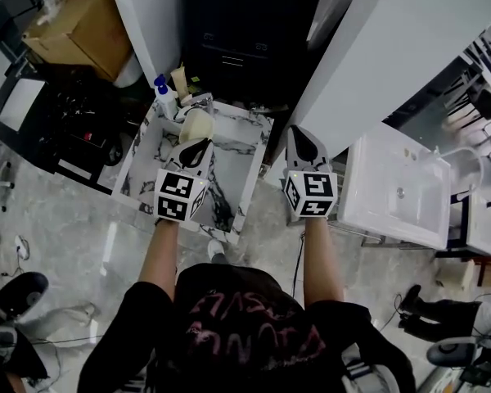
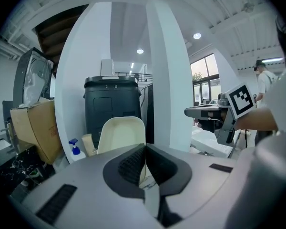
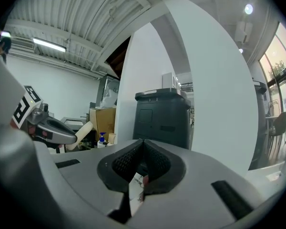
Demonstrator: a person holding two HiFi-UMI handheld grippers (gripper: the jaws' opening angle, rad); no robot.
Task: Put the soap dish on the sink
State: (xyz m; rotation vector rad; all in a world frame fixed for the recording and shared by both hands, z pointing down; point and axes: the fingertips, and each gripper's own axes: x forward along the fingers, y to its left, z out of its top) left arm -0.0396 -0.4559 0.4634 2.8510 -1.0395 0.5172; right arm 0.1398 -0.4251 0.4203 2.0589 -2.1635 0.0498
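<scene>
The cream soap dish (image 1: 195, 124) is held tilted on edge above the marble sink (image 1: 255, 147), near its faucet (image 1: 193, 101). My left gripper (image 1: 199, 145) is shut on the dish's near rim. In the left gripper view the dish (image 2: 122, 133) rises just beyond the closed jaws of that gripper (image 2: 145, 148). My right gripper (image 1: 299, 134) hovers past the sink's right rim, shut and holding nothing. The right gripper view shows its jaws (image 3: 143, 143) pressed together, with the left gripper (image 3: 50, 128) and the dish (image 3: 84, 130) off to the left.
A blue pump bottle (image 1: 163, 91) stands at the marble sink's back left corner. A dark cabinet (image 1: 233, 31) is behind the sink, between white panels. A white basin (image 1: 399, 191) sits to the right and a cardboard box (image 1: 78, 23) at the far left.
</scene>
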